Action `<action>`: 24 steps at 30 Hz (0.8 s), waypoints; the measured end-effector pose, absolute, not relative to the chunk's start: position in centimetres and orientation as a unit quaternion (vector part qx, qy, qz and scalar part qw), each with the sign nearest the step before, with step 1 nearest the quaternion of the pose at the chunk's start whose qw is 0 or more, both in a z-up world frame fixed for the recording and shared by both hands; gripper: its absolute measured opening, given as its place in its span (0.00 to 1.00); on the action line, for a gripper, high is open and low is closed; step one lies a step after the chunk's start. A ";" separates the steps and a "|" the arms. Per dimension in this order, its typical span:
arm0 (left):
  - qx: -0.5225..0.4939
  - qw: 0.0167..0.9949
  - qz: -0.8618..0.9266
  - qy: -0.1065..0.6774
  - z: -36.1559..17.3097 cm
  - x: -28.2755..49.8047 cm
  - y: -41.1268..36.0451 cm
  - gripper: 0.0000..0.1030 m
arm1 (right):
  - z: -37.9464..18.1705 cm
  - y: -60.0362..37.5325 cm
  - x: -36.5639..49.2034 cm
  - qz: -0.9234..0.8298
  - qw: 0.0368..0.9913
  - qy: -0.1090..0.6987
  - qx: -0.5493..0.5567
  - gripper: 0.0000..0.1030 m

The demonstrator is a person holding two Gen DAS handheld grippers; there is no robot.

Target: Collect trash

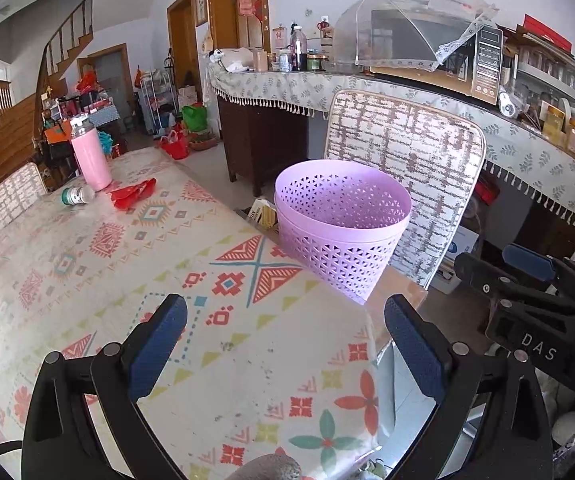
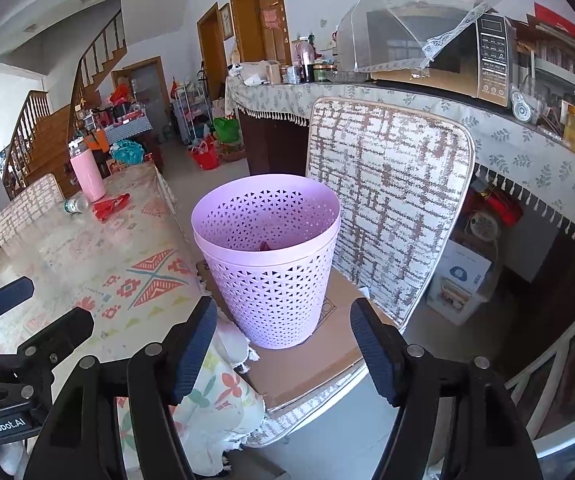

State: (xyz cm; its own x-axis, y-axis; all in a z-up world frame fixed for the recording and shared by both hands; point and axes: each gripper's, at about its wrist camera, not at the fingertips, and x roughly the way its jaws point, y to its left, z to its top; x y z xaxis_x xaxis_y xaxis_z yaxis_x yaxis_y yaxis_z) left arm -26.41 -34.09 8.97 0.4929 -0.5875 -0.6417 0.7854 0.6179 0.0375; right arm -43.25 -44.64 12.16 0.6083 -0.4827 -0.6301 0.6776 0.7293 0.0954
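Perforated matt lilac plastic basket (image 2: 267,256) on smooth brown cardboard (image 2: 327,344), beside a printed cloth-covered table (image 1: 127,280).

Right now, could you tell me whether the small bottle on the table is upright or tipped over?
Tipped over: the bottle lies on its side on the table, beside the pink tumbler.

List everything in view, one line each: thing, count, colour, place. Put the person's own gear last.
Waste basket: one, lilac, perforated, on a cardboard sheet on the chair seat beside the table.
Crumpled wrapper: one, red, far end of the table.
Small bottle: one, clear with a green label, lying on its side near the wrapper.
Flask: one, pink, upright at the far end of the table.
Table: one, patterned cloth.
Chair: one, white-and-brown cover, next to the table.
Microwave: one, on the sideboard.
Mesh food cover: one, on the sideboard.
Left gripper: jaws open, empty.
Right gripper: jaws open, empty.
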 end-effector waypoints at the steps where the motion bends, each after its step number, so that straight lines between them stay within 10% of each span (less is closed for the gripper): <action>1: 0.166 0.847 -0.406 0.301 8.9 -26.4 -34.1 0.96 | 12.1 -44.7 -43.3 -0.330 0.881 0.296 0.165 0.72; 24: 0.187 0.832 -0.414 0.320 7.4 -26.4 -35.9 0.96 | 11.2 -45.6 -43.7 -0.341 0.873 0.304 0.170 0.73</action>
State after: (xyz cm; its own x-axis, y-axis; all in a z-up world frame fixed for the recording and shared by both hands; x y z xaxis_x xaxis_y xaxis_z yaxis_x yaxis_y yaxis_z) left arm -26.40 -35.94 7.43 0.4531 -0.5683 -0.6869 0.8074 0.5882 0.0459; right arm -43.71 -45.58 11.22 0.5820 -0.4926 -0.6470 0.6996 0.7088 0.0896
